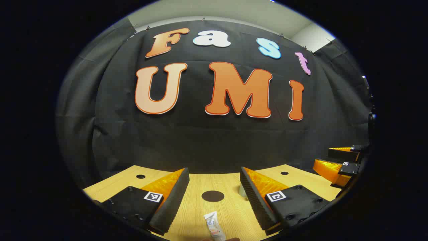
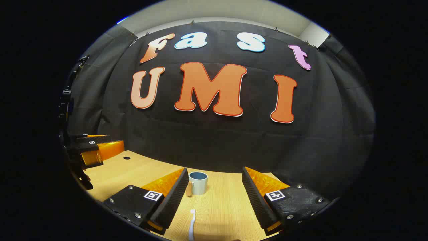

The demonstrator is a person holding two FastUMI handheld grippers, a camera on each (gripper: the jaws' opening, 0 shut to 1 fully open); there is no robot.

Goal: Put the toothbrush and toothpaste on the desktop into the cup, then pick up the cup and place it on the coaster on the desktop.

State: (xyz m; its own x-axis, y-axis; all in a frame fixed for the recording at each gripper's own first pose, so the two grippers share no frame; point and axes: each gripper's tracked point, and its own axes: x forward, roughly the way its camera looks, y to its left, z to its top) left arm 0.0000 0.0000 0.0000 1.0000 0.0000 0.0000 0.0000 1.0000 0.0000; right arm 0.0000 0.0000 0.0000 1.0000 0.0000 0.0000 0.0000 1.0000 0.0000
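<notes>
In the left gripper view, 1 toothpaste tube [image 1: 214, 226] is lying nearest, between the wide-open, empty left gripper [image 1: 214, 187], with 1 dark round coaster [image 1: 213, 196] beyond. In the right gripper view, 1 toothbrush [image 2: 192, 225] is lying between the wide-open, empty right gripper [image 2: 214, 187], with 1 cup [image 2: 198, 182] standing farther left on the wooden desktop [image 2: 220, 207].

Left gripper view: white toothpaste tube [image 1: 214, 227] near on wooden worktop [image 1: 230, 214], dark round coaster [image 1: 213, 196] behind it. Right gripper view: white toothbrush [image 2: 192, 224] near, pale blue cup [image 2: 198, 183] beyond.

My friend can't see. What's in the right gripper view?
An open hand-held gripper hovers over a wooden desk. A toothbrush lies between its fingers, and a cup stands farther back. Another hand-held gripper is at far left.
</notes>
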